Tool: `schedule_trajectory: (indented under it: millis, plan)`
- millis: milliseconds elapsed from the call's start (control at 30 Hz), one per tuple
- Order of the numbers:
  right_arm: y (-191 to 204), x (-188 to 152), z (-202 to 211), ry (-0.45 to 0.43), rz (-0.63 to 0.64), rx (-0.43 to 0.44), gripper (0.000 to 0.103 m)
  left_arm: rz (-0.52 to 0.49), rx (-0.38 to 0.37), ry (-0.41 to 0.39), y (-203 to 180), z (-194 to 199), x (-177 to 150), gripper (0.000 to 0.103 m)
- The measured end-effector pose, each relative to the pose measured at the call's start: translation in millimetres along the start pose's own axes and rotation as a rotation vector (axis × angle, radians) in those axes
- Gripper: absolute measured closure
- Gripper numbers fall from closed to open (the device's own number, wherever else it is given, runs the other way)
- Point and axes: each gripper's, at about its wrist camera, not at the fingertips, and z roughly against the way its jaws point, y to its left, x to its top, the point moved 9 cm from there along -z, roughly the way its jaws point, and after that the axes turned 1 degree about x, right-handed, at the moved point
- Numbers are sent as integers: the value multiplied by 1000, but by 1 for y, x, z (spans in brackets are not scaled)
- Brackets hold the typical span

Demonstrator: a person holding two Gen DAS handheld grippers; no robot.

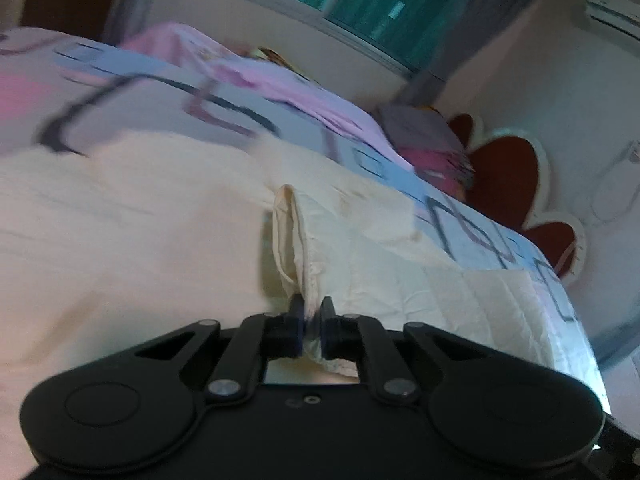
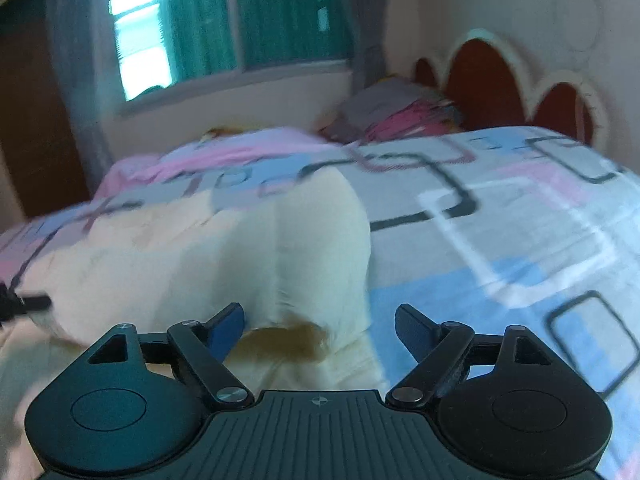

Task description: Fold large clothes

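Observation:
A large cream garment (image 1: 168,216) lies spread on the bed. My left gripper (image 1: 311,312) is shut on a hemmed edge of it (image 1: 296,248), which stands up as a loop just ahead of the fingers. In the right wrist view the same cream garment (image 2: 248,256) is folded into a rounded hump on the patterned sheet. My right gripper (image 2: 320,320) is open and empty, its blue pads (image 2: 230,326) either side of the garment's near end, where a brownish patch (image 2: 288,340) shows.
The bed has a sheet (image 2: 500,248) with blue, pink and dark square patterns. A pink cloth (image 1: 256,76) and a pile of grey and pink clothes (image 2: 400,114) lie at the far side. A red scalloped headboard (image 2: 492,80) and a window (image 2: 224,24) stand behind.

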Motion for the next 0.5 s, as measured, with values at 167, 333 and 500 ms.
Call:
schedule_trajectory:
  millis: [167,333,500]
  plan:
    - [19,-13,-34,79,92,-22,33,38,82,-35,44,30,3,96]
    - [13,-20,-48,119,118,-61,38,55,104,-27,60,38,0,96]
    - [-7,-18,-43,124,55,-59,38,48,128,18,67,25,-13,96]
